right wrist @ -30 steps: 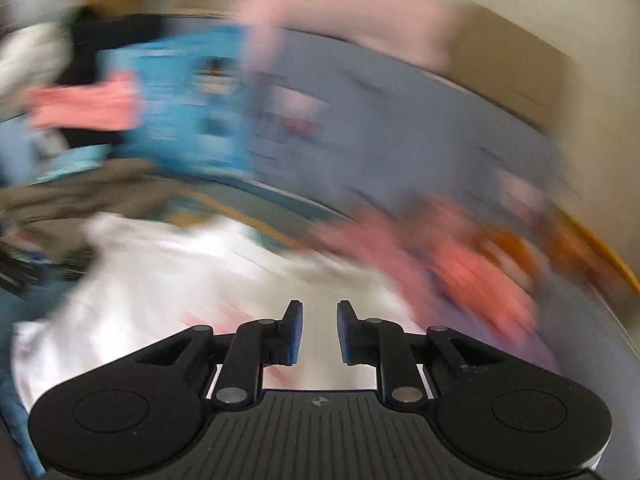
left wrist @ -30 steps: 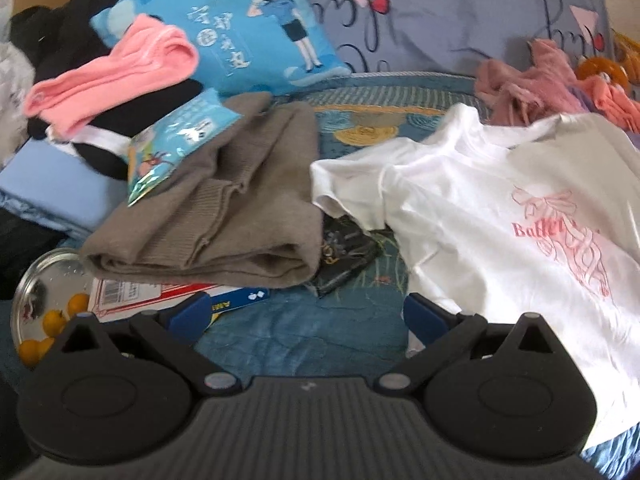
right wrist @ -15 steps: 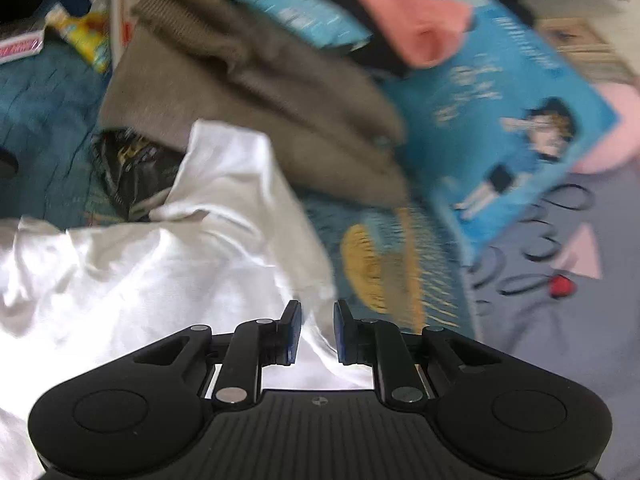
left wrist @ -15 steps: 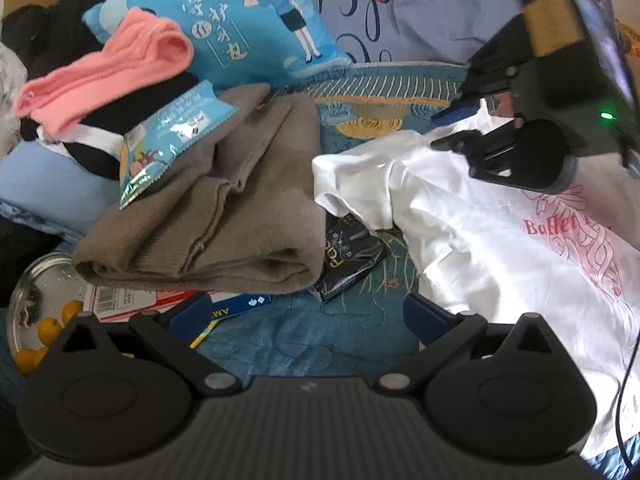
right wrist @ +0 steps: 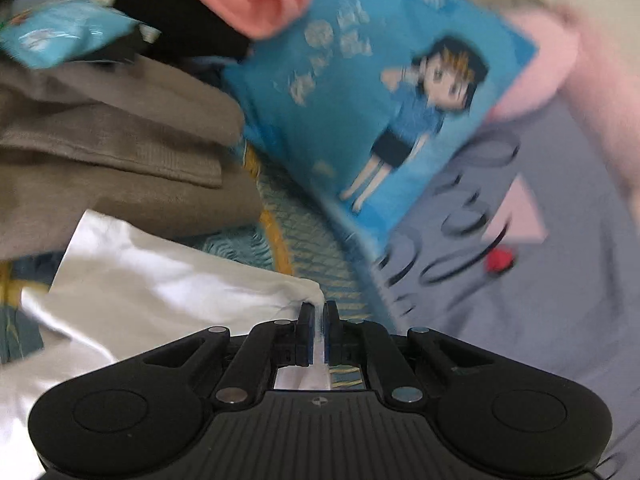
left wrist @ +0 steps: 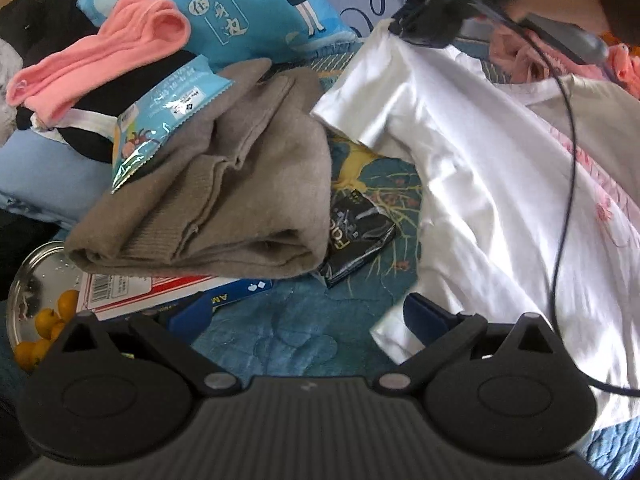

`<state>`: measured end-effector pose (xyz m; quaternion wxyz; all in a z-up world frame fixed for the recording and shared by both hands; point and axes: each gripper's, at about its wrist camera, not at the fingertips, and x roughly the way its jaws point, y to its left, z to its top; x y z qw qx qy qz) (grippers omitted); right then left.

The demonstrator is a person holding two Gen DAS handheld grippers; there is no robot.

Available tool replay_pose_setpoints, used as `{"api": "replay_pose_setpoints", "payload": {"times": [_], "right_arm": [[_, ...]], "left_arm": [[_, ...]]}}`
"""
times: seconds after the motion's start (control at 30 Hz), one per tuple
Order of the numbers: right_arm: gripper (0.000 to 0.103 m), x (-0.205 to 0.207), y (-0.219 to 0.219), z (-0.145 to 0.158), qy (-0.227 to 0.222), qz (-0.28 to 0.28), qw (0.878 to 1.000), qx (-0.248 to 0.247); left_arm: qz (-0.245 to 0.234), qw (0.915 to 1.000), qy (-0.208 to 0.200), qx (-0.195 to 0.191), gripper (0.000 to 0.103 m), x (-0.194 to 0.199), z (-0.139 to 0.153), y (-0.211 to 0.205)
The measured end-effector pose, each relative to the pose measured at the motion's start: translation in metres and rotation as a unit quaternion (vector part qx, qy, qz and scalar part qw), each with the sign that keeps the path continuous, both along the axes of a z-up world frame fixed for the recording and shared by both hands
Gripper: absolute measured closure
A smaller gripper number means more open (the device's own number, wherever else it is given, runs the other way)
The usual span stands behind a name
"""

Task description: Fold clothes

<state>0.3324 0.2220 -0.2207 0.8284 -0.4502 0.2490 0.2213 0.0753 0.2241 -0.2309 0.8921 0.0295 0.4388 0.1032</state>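
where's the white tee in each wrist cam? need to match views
Left wrist: white tee fills the right half, its far shoulder corner pinched by the right claw at top.
Right wrist: white tee lower left, its corner between the claw's pads at bottom centre.
Shared landmark: blue cartoon pillow.

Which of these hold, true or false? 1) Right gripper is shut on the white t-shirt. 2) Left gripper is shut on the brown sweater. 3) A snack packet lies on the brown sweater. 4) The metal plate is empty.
1) True: the right gripper pinches a corner of the white t-shirt.
2) False: the left gripper is open, holding nothing; the brown sweater lies untouched.
3) True: the snack packet rests on it.
4) False: the metal plate holds small orange fruits.
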Motion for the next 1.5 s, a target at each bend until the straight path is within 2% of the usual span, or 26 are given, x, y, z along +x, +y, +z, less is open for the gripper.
{"api": "replay_pose_setpoints", "payload": {"times": [0.03,0.1,0.2,0.27,0.33,0.43,0.5,0.6,0.7,0.8,0.87,0.97,1.0,1.1,1.13,1.23,1.3,1.33,1.37,1.5], "right_arm": [[0.099,0.006,0.001,-0.004,0.019,-0.01,1.0,0.009],[0.097,0.007,0.004,-0.01,0.022,-0.028,0.999,0.016],[0.095,-0.001,0.003,-0.003,0.0,-0.064,0.997,0.034],[0.083,-0.01,-0.004,0.01,-0.017,-0.088,0.995,0.053],[0.08,-0.02,-0.014,0.027,-0.037,-0.114,0.989,0.081],[0.078,-0.058,-0.035,0.048,-0.025,-0.137,0.977,0.161],[0.077,-0.106,-0.038,0.048,-0.001,-0.096,0.978,0.186],[0.075,-0.183,-0.033,0.043,0.033,-0.015,0.986,0.165],[0.075,-0.245,-0.016,0.031,0.072,0.046,0.986,0.145],[0.075,-0.28,0.01,0.017,0.096,0.079,0.983,0.133],[0.075,-0.288,0.032,0.004,0.094,0.093,0.986,0.101],[0.074,-0.285,0.058,-0.021,0.045,0.078,0.995,0.035],[0.074,-0.28,0.064,-0.029,0.044,0.064,0.997,0.019],[0.084,-0.268,0.066,-0.033,0.083,0.042,0.995,0.03],[0.093,-0.266,0.065,-0.031,0.096,0.041,0.994,0.039],[0.094,-0.263,0.065,-0.026,0.115,0.034,0.991,0.058],[0.084,-0.265,0.064,-0.021,0.122,0.03,0.989,0.075],[0.068,-0.266,0.064,-0.019,0.126,0.028,0.988,0.084],[0.059,-0.268,0.065,-0.021,0.128,0.028,0.988,0.083],[0.06,-0.273,0.069,-0.033,0.11,0.031,0.991,0.065]], "left_arm": [[0.0,1.0,0.003,0.003,0.0,0.001,-0.001,-0.001],[0.001,0.9999,0.006,0.009,0.0,0.002,-0.003,-0.002],[0.001,0.9999,0.007,0.015,0.0,0.003,-0.003,-0.003],[0.002,0.9998,0.007,0.018,0.0,0.003,-0.003,-0.003],[0.002,0.9997,0.005,0.022,0.0,0.003,-0.003,-0.003],[0.019,0.9994,-0.007,0.029,0.0,0.001,0.002,0.001],[0.044,0.9985,-0.021,0.023,0.0,-0.001,0.008,0.011],[0.11,0.993,-0.041,-0.003,0.0,-0.008,0.016,0.039],[0.174,0.9826,-0.062,-0.024,0.0,-0.016,0.024,0.064],[0.2,0.9769,-0.076,0.001,0.0,-0.022,0.029,0.069],[0.199,0.9768,-0.078,0.009,0.0,-0.023,0.03,0.068],[0.196,0.9774,-0.077,0.017,0.0,-0.023,0.03,0.065],[0.196,0.9774,-0.076,0.019,0.0,-0.023,0.03,0.065],[0.202,0.9765,-0.075,0.018,0.0,-0.024,0.029,0.067],[0.205,0.9759,-0.075,0.015,0.0,-0.024,0.029,0.069],[0.214,0.9739,-0.076,-0.002,0.0,-0.026,0.03,0.075],[0.219,0.9727,-0.077,-0.011,0.0,-0.028,0.03,0.079],[0.22,0.9725,-0.076,-0.012,0.0,-0.028,0.031,0.079],[0.22,0.9724,-0.076,-0.012,0.0,-0.028,0.03,0.08],[0.219,0.9727,-0.077,-0.009,0.0,-0.028,0.031,0.079]]}}
